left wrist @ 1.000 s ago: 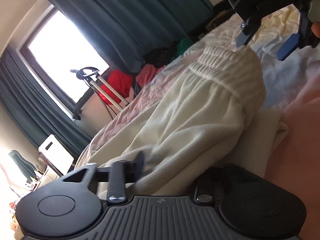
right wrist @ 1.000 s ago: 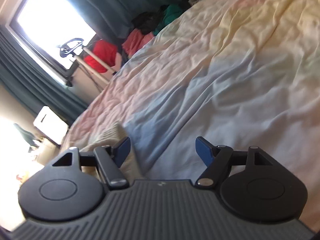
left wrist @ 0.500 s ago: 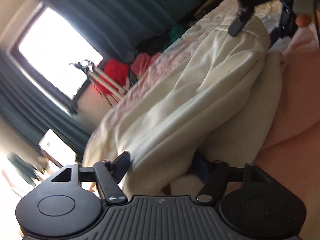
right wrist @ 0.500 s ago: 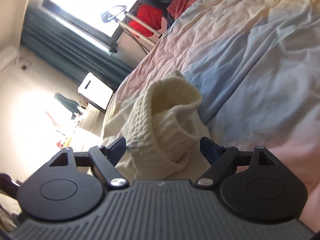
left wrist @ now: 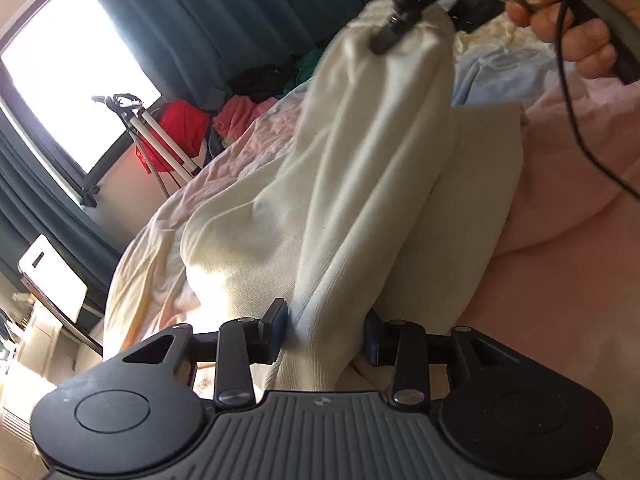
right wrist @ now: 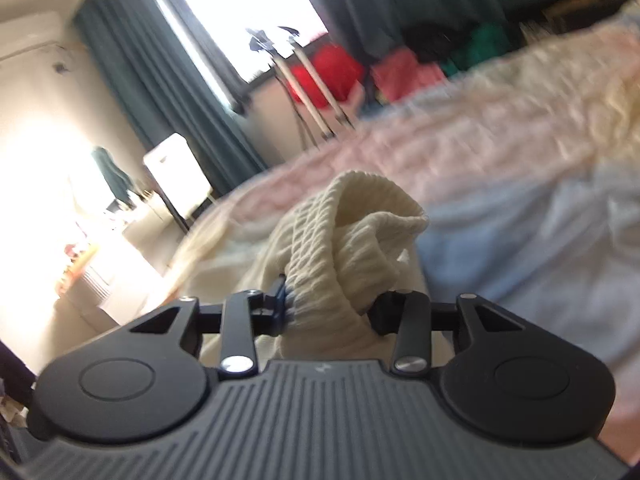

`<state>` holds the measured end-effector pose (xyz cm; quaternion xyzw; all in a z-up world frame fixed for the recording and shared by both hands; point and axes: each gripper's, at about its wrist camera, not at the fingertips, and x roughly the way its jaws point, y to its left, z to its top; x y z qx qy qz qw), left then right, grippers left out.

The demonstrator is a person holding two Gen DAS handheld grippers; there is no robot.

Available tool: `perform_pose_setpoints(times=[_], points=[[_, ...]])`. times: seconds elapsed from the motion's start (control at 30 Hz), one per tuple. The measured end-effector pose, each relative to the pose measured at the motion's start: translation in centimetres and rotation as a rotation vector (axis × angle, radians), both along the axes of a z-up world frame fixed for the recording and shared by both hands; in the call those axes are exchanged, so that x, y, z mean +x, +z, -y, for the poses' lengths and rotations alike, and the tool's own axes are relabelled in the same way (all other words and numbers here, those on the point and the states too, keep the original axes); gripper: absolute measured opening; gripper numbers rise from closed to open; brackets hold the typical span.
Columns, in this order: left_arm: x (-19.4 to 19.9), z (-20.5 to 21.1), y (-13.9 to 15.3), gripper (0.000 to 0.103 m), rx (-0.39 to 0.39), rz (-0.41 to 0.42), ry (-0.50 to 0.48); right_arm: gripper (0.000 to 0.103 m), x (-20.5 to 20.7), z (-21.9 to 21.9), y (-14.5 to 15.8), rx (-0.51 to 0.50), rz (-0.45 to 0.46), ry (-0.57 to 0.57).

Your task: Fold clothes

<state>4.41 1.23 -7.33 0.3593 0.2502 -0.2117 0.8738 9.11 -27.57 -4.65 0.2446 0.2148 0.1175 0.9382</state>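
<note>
A cream knit garment (left wrist: 360, 184) hangs stretched between both grippers above the bed. My left gripper (left wrist: 326, 334) is shut on its lower ribbed edge. My right gripper (right wrist: 328, 304) is shut on the ribbed waistband (right wrist: 360, 232), which bunches up between the fingers. In the left wrist view the right gripper (left wrist: 420, 12) shows at the top, held by a hand, lifting the garment's upper end. A second cream layer (left wrist: 472, 184) lies on the bed beneath.
The bed sheet (right wrist: 520, 208) is pastel pink, blue and yellow. Piled red, pink and green clothes (left wrist: 224, 116) lie by the teal curtains (left wrist: 224, 12). A stand with white poles (left wrist: 160, 136) is under the bright window. A white appliance (right wrist: 178, 176) stands at left.
Both grippers have closed on the cream garment and lifted it off the bed. The right gripper has risen and swung, so its view is blurred.
</note>
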Motion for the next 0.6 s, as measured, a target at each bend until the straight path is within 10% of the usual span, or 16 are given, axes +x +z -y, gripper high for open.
perform_pose_setpoints(times=[0.2, 0.43, 0.6], points=[[0.2, -0.2, 0.2, 0.042, -0.051, -0.027, -0.002, 0.043, 1.2, 0.9, -3.6, -0.096, -0.107, -0.018], [-0.7, 0.5, -0.4, 0.048, -0.028, -0.026, -0.029, 0.055, 0.0, 3.3, -6.7, 0.083, -0.241, -0.056], [-1.2, 0.4, -0.4, 0.051, -0.033, -0.033, -0.023, 0.083, -0.2, 3.1, -6.5, 0.07, -0.306, -0.05]])
